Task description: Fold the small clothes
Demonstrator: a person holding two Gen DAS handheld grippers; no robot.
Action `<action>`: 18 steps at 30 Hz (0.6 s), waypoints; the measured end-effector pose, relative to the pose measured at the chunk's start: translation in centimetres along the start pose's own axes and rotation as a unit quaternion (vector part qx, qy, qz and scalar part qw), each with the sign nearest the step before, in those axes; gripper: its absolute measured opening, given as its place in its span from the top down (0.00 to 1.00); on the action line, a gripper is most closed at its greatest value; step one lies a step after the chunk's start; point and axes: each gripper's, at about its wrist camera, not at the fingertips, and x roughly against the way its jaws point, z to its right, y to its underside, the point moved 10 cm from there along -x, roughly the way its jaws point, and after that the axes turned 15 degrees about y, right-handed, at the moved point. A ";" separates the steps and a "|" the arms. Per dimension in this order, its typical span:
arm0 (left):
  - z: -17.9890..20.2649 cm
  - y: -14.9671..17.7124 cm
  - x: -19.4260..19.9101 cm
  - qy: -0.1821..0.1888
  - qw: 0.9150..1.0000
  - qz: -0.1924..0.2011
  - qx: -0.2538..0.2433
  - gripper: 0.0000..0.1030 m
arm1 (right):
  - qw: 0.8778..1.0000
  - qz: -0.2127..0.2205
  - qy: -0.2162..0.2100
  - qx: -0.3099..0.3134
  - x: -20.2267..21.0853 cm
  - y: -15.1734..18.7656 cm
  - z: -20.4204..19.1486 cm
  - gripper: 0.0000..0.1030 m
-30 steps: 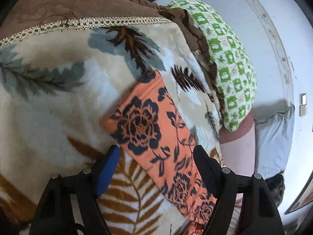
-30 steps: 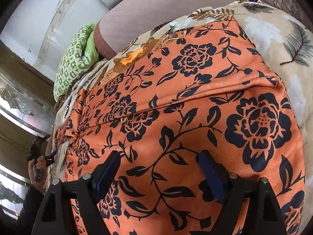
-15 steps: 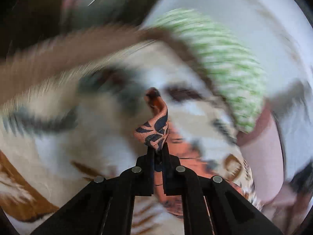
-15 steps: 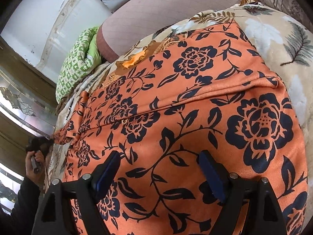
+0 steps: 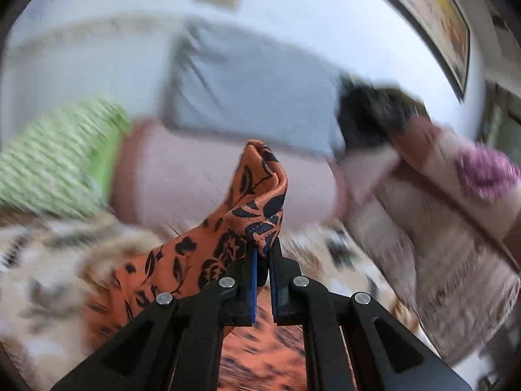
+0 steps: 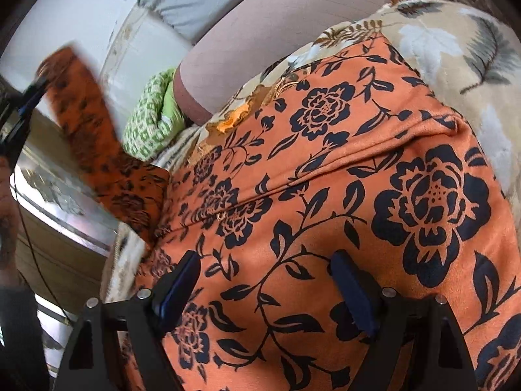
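Probably a home bedroom: leaf-print blanket [image 6: 456, 42], pillows [image 5: 241, 84], framed picture [image 5: 433, 19].

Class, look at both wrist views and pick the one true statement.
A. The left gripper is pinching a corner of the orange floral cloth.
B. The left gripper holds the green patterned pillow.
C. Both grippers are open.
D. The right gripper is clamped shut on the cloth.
A: the left gripper is shut on a raised corner of the orange floral cloth, while the right gripper stands open over it.
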 end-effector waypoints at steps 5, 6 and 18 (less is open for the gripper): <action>0.6 12.7 -12.2 0.019 0.981 -0.190 0.032 0.69 | 0.999 -0.006 -0.024 -0.038 0.6 -0.3 0.5 0.18; -0.3 15.4 -13.2 0.005 0.972 -0.231 0.037 0.65 | 0.999 -0.005 -0.028 -0.044 0.6 -0.3 0.6 0.18; -18.2 16.4 6.2 -0.182 0.968 -0.148 0.090 0.22 | 0.995 0.032 -0.064 -0.069 5.0 -3.7 0.4 0.17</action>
